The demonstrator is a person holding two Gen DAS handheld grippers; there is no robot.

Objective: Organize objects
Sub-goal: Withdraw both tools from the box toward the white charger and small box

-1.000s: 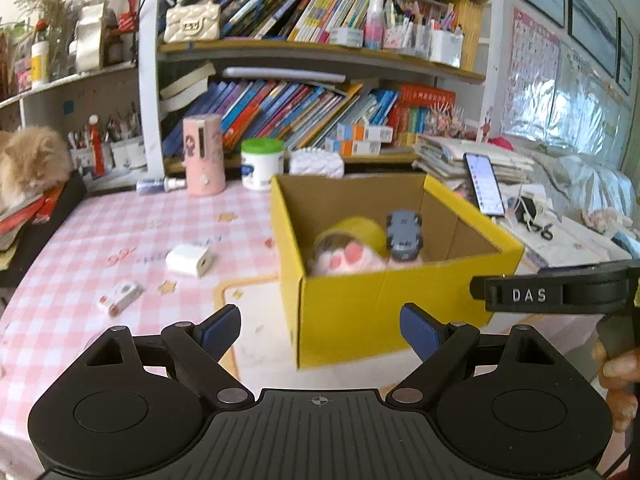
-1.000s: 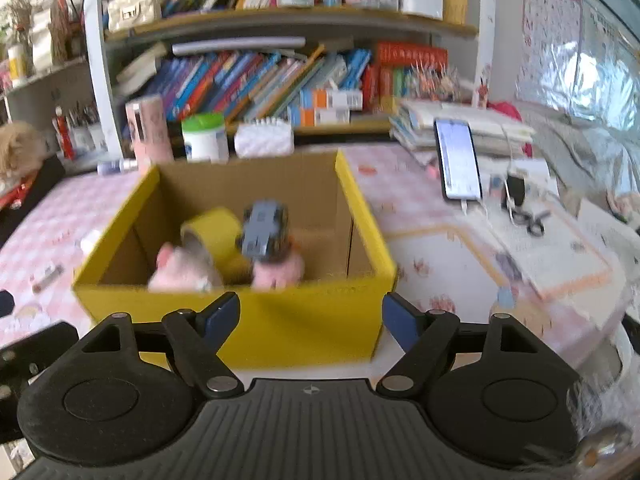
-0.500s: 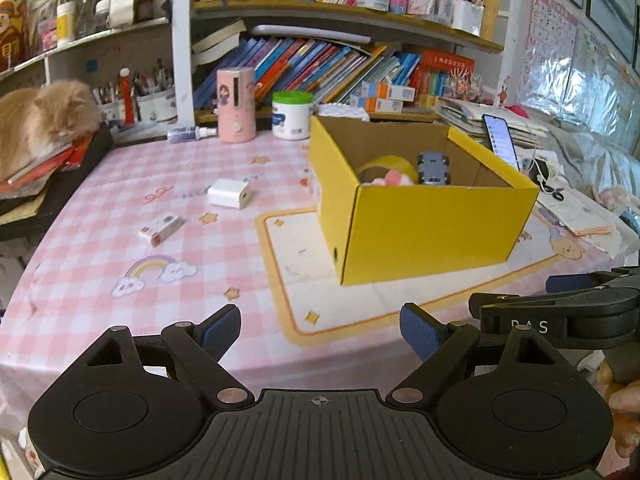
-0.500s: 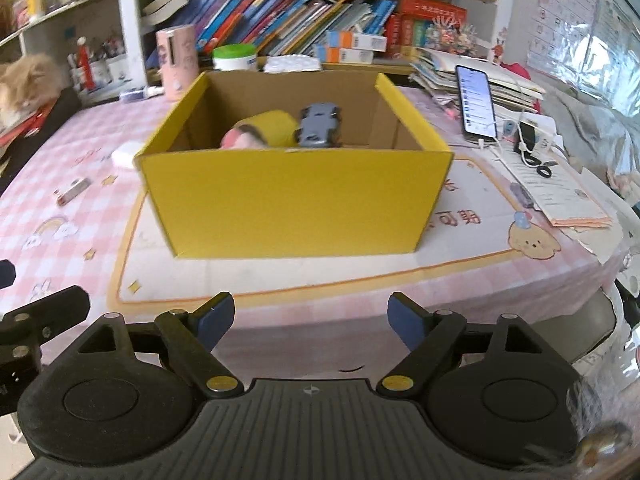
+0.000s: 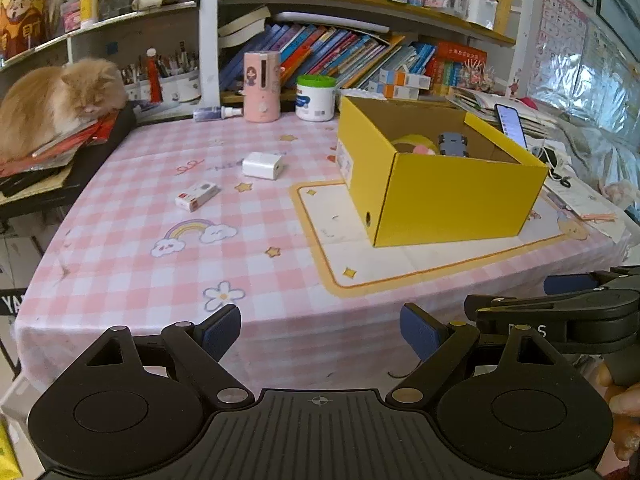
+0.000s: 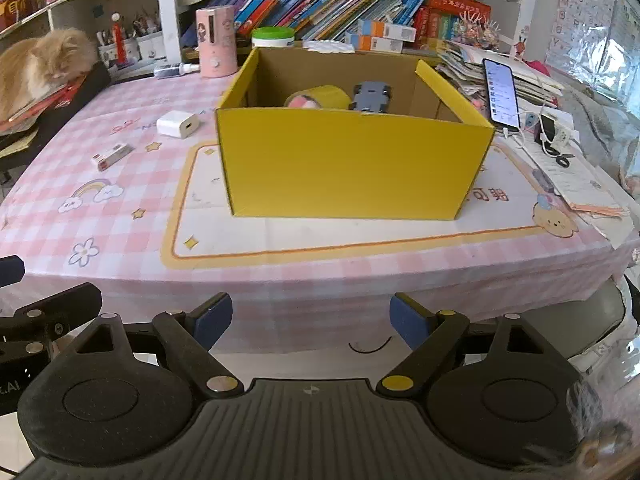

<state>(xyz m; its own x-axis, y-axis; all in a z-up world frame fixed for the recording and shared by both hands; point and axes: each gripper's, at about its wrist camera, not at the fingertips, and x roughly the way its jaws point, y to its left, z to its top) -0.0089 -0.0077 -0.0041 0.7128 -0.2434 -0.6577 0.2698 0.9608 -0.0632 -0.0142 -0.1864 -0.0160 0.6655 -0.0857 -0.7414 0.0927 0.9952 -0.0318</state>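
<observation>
A yellow cardboard box [image 6: 352, 164] [image 5: 460, 196] stands on the pink checked tablecloth. Inside it lie a yellow tape roll [image 6: 324, 96], a pink plush toy [image 6: 302, 102] and a grey toy car [image 6: 372, 98] [image 5: 452, 144]. A white charger [image 5: 262, 165] [image 6: 178, 124] and a small white-and-red box [image 5: 197, 195] [image 6: 112, 156] lie on the cloth left of the box. My left gripper [image 5: 320, 332] hangs open and empty off the table's near edge. My right gripper [image 6: 310, 320] is also off the near edge, its jaws still opening with nothing between them.
An orange cat [image 5: 56, 100] lies on papers at the far left. A pink cylinder [image 5: 261, 86], a green-lidded white jar [image 5: 315, 98] and a spray bottle [image 5: 216, 112] stand at the back below bookshelves. A phone [image 6: 500, 92], papers and cables crowd the right side.
Both grippers have pulled back from the yellow box to beyond the table's near edge. The right gripper's jaws have widened a little. The box and its contents stayed put.
</observation>
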